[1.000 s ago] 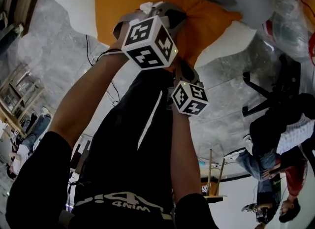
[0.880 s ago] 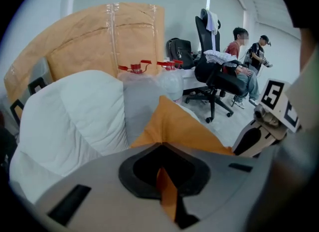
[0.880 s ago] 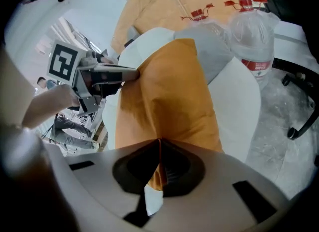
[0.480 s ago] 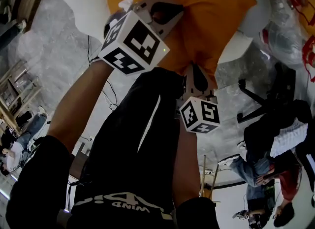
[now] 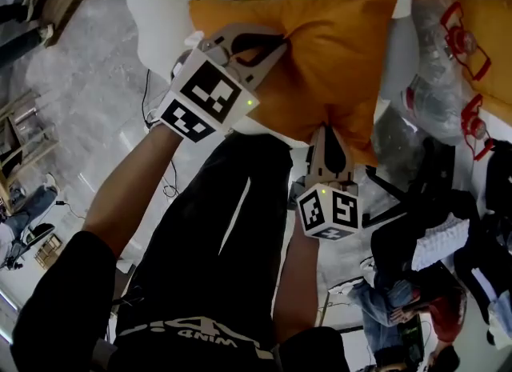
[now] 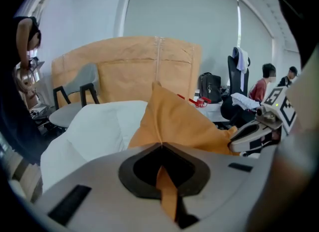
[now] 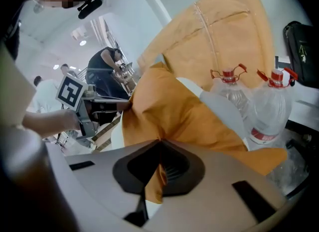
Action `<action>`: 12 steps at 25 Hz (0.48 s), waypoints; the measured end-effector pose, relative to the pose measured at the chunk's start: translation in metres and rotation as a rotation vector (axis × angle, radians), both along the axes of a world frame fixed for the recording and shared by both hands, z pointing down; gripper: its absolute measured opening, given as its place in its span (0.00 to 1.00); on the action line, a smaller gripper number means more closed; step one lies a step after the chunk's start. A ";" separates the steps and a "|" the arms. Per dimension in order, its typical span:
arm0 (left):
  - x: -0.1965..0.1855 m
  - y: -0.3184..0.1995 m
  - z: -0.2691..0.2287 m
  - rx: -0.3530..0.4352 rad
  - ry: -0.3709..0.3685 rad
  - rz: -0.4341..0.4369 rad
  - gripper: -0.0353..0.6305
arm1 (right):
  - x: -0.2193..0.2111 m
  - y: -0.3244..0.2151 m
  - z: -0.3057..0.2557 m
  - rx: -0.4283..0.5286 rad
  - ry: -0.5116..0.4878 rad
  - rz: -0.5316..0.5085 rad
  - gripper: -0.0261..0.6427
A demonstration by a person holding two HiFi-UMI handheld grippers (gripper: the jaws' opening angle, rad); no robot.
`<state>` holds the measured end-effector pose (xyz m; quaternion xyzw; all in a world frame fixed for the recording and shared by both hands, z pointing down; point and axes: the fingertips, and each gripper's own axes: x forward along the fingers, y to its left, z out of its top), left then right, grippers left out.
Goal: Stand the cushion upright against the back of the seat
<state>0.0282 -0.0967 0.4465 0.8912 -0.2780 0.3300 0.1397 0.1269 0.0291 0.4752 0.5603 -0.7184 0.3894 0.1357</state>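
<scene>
Two grips: left claw [image 6: 160, 148], right claw [image 7: 159, 142] clamped on cushion [image 5: 328, 58] edges; bottles [image 7: 271, 109] seemingly near

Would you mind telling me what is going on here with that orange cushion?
A person holds a two-jaw tool in each hand. The left tool and the right tool are each shut on a pinch of the orange fabric cushion at its edge, holding it up over the white padded seat. Whether it leans against the seat back cannot be told.
</scene>
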 end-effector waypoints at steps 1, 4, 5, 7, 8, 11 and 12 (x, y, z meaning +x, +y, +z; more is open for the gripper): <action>-0.004 -0.002 -0.006 -0.006 0.013 -0.020 0.07 | 0.000 -0.006 -0.008 0.017 0.011 -0.004 0.08; -0.017 -0.011 -0.023 -0.015 0.049 -0.079 0.07 | 0.002 -0.026 -0.031 0.078 0.048 -0.026 0.08; -0.021 -0.014 -0.029 -0.015 0.061 -0.097 0.07 | 0.003 -0.033 -0.040 0.099 0.060 -0.035 0.08; -0.028 -0.019 -0.041 -0.012 0.088 -0.130 0.07 | 0.006 -0.049 -0.056 0.141 0.089 -0.054 0.08; -0.032 -0.022 -0.047 -0.011 0.104 -0.149 0.07 | 0.006 -0.057 -0.063 0.162 0.107 -0.067 0.08; -0.049 -0.033 -0.057 -0.014 0.146 -0.225 0.07 | 0.000 -0.085 -0.079 0.213 0.158 -0.141 0.08; -0.055 -0.037 -0.059 -0.015 0.157 -0.251 0.07 | -0.003 -0.095 -0.084 0.229 0.175 -0.171 0.08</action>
